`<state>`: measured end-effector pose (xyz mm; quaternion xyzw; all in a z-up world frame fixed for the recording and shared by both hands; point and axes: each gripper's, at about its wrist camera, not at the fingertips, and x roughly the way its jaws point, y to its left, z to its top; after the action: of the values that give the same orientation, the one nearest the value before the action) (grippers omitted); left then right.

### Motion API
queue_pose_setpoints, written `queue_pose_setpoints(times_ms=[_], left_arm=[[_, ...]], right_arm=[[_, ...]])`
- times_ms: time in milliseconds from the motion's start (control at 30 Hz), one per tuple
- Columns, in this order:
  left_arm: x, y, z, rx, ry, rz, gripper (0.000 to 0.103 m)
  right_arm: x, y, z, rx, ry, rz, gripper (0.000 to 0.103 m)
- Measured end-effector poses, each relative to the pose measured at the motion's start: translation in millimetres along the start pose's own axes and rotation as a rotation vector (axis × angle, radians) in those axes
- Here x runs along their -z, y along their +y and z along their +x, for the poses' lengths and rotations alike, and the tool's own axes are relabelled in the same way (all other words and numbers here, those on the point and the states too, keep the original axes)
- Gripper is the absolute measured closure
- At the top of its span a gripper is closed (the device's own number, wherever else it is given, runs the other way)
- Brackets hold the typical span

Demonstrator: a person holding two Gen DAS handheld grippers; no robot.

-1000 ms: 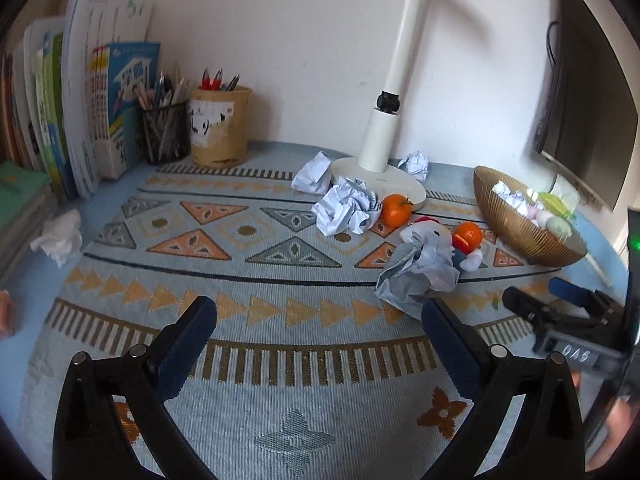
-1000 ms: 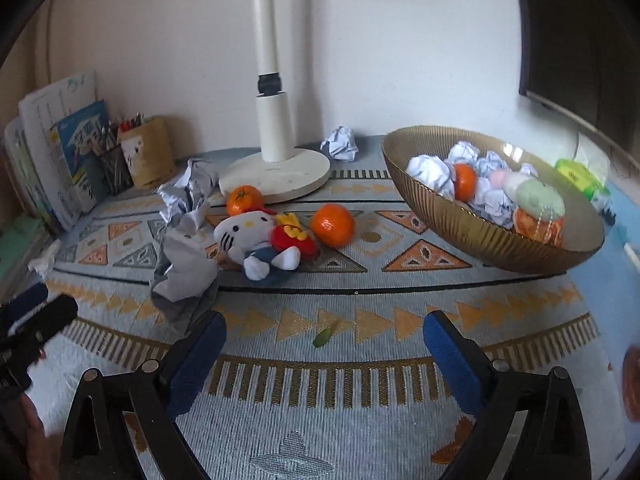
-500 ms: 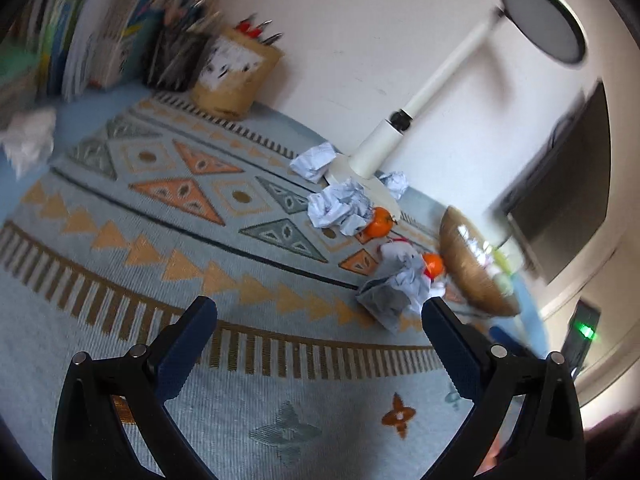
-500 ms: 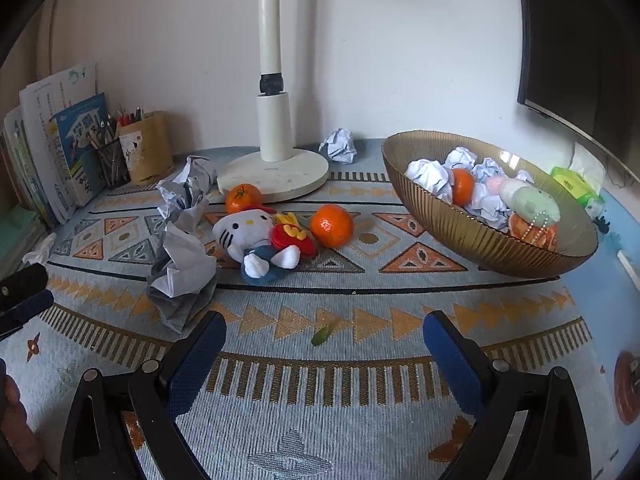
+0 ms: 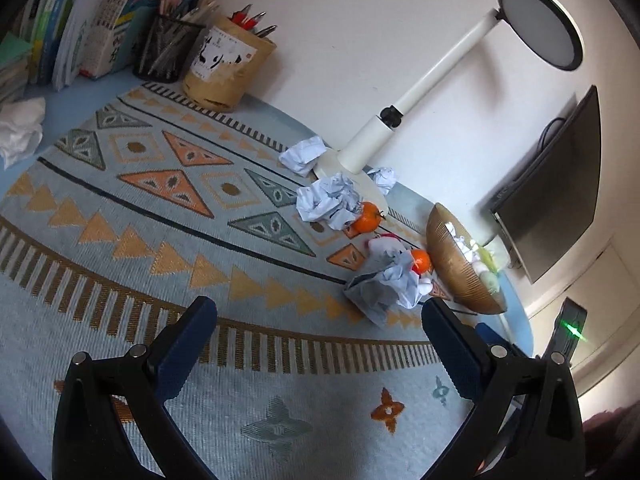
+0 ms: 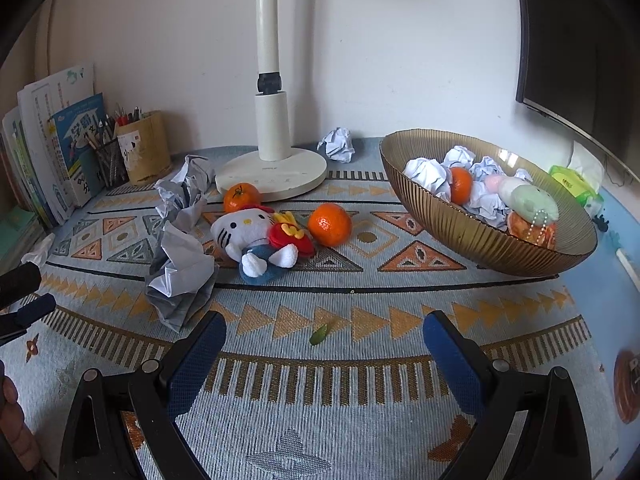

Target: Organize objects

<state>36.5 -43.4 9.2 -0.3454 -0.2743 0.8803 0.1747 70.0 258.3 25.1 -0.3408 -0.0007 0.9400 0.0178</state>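
Observation:
A white cat plush (image 6: 260, 236) lies on the patterned mat between two oranges (image 6: 329, 224) (image 6: 241, 197). A grey crumpled paper (image 6: 180, 276) sits left of the plush, also crumpled paper (image 5: 384, 284) in the left wrist view. The gold ribbed bowl (image 6: 448, 220) (image 5: 456, 268) at the right holds paper balls, an orange and soft toys. My right gripper (image 6: 324, 350) is open and empty, well short of the plush. My left gripper (image 5: 316, 340) is open and empty, tilted above the mat's near part. The left gripper's fingertips show at the left edge (image 6: 24, 296).
A white desk lamp (image 6: 272, 168) stands at the back with paper balls (image 6: 338, 145) (image 5: 302, 154) around its base. Pen holders (image 5: 228, 68) and books (image 5: 80, 24) line the back left. A dark monitor (image 5: 556, 188) hangs at right. A tissue (image 5: 18, 130) lies at the left.
The left gripper has tilted and swung, so its view now rolls clockwise and shows the lamp head. The right gripper has edged slightly back and up. Both stay open.

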Motion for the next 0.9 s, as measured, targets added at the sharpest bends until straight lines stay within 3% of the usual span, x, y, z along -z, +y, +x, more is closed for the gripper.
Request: queue_pose_setpoints(times_ms=[267, 367, 500, 633, 733, 900], left_arm=[[-0.5, 0.3, 0.0, -0.021, -0.008, -0.002, 0.001], [1.2, -4.6, -1.6, -0.092, -0.032, 0.017, 0.001], [14.2, -40.2, -11.1, -0.236, -0.141, 0.198, 0.001], [23.9, -65.0, 0.7, -0.301, -0.115, 0.351, 0.001], [25.8, -71.0, 3.3, -0.325, -0.110, 0.389, 0.001], [24.2, -63.6, -0.5, -0.315, -0.112, 0.355, 0.001]], right_arm=[[1.6, 4.3, -5.4, 0.023, -0.020, -0.023, 0.004], [1.4, 5.6, -4.8, 0.026, -0.018, -0.028, 0.004], [1.5, 6.7, -4.2, 0.031, -0.014, -0.035, 0.004], [1.9, 6.4, -4.4, 0.040, -0.015, -0.033, 0.004], [1.9, 6.0, -5.1, 0.043, -0.019, -0.030, 0.004], [2.3, 5.9, -5.0, 0.042, -0.019, -0.031, 0.004]])
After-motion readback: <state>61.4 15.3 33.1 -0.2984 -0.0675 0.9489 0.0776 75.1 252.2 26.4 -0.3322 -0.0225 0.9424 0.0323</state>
